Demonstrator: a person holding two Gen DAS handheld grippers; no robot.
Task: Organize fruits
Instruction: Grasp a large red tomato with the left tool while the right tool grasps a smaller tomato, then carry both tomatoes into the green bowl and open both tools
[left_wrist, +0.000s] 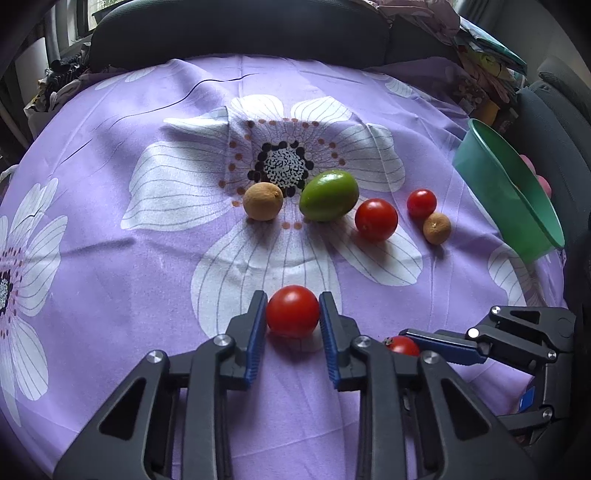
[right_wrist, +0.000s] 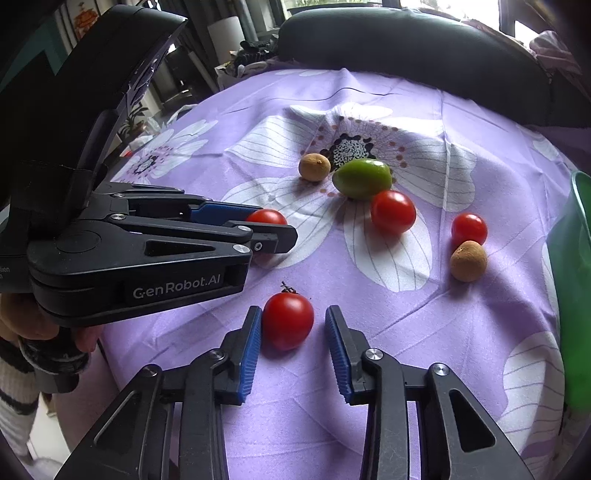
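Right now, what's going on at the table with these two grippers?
A person is sorting fruit on a purple floral cloth. The left gripper brackets one cherry tomato, jaws snug against its sides. The right gripper straddles a stemmed tomato, jaws open, only one pad touching. Two more tomatoes, a green fruit and two brown fruits lie loose; the green bowl stands at the right edge.

We find bare cloth (left_wrist: 110, 266) along the table's left edge. Toward the right edge, the green bowl (left_wrist: 517, 192) and loose fruit row (left_wrist: 376, 219) block passage; grippers crowd the near edge.
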